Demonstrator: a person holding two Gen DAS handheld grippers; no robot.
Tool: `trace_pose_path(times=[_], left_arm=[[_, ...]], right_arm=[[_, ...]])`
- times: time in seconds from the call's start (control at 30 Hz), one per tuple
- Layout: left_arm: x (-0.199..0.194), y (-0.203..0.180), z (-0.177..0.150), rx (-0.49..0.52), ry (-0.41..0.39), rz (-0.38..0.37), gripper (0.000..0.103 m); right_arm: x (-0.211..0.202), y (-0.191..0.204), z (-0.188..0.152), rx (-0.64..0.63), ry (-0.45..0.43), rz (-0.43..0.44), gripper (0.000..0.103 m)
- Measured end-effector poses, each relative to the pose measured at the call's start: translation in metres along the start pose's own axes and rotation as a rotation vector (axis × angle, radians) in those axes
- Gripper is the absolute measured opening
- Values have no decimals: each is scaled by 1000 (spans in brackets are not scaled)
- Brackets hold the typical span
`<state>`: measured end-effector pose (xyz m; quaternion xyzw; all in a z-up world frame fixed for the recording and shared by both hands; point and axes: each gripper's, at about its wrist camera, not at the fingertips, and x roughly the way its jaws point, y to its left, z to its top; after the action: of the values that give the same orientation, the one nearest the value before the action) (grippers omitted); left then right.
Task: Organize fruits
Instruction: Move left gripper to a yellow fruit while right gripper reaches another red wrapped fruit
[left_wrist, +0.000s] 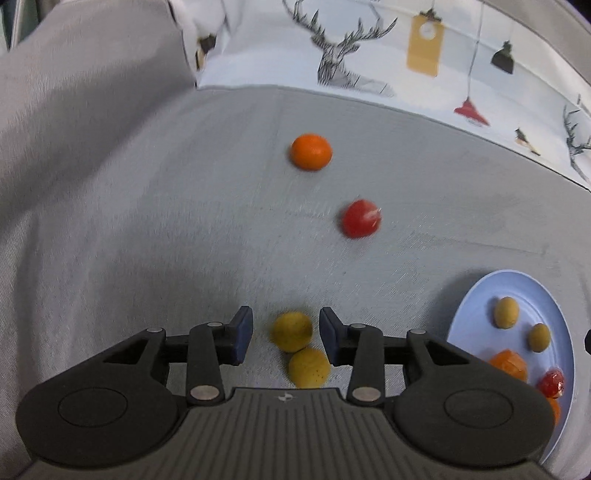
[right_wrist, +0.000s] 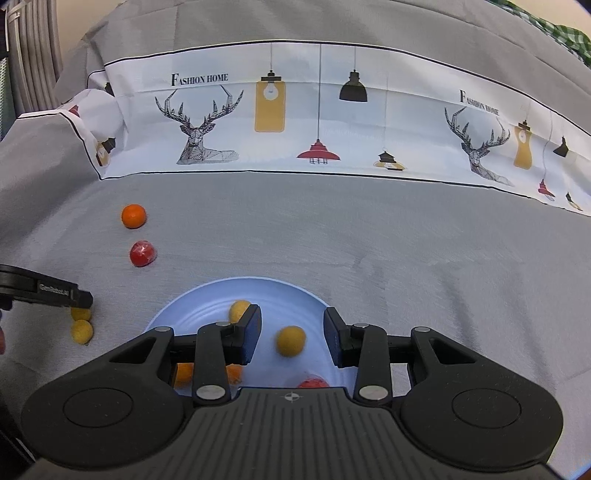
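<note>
My left gripper (left_wrist: 286, 332) is open, its jaws either side of a yellow fruit (left_wrist: 292, 331) on the grey cloth; a second yellow fruit (left_wrist: 308, 367) lies just behind it. An orange fruit (left_wrist: 311, 151) and a red fruit (left_wrist: 361, 218) lie farther out. The pale blue plate (left_wrist: 517, 284) at the right holds two yellow fruits, orange ones and a red one. My right gripper (right_wrist: 291, 336) is open above the plate (right_wrist: 207, 295), with a yellow fruit (right_wrist: 291, 340) lying between its jaws, untouched. The left gripper's finger (right_wrist: 55, 293) shows at the left over the two yellow fruits (right_wrist: 82, 330).
A white printed cloth band (right_wrist: 295, 110) with deer and lamps runs across the back. Grey fabric rises at the left (left_wrist: 74, 110). The orange fruit (right_wrist: 133, 216) and red fruit (right_wrist: 142, 253) also show in the right wrist view.
</note>
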<state>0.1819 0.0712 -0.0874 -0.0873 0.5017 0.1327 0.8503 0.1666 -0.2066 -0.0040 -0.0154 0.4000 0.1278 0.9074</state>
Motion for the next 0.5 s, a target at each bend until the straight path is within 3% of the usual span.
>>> trace_pose_path(times=[0.1, 0.23, 0.4, 0.5], left_arm=[[2, 4, -1, -19, 23, -10, 27], [1, 8, -1, -50, 13, -2, 27], [-8, 27, 3, -163, -41, 10, 27], [-1, 41, 5, -236, 9, -4, 27]], right_arm=[[3, 9, 3, -13, -1, 11, 39], [8, 27, 7, -39, -3, 36, 39], [18, 52, 15, -71, -19, 81, 39], [26, 68, 23, -80, -31, 117, 39]])
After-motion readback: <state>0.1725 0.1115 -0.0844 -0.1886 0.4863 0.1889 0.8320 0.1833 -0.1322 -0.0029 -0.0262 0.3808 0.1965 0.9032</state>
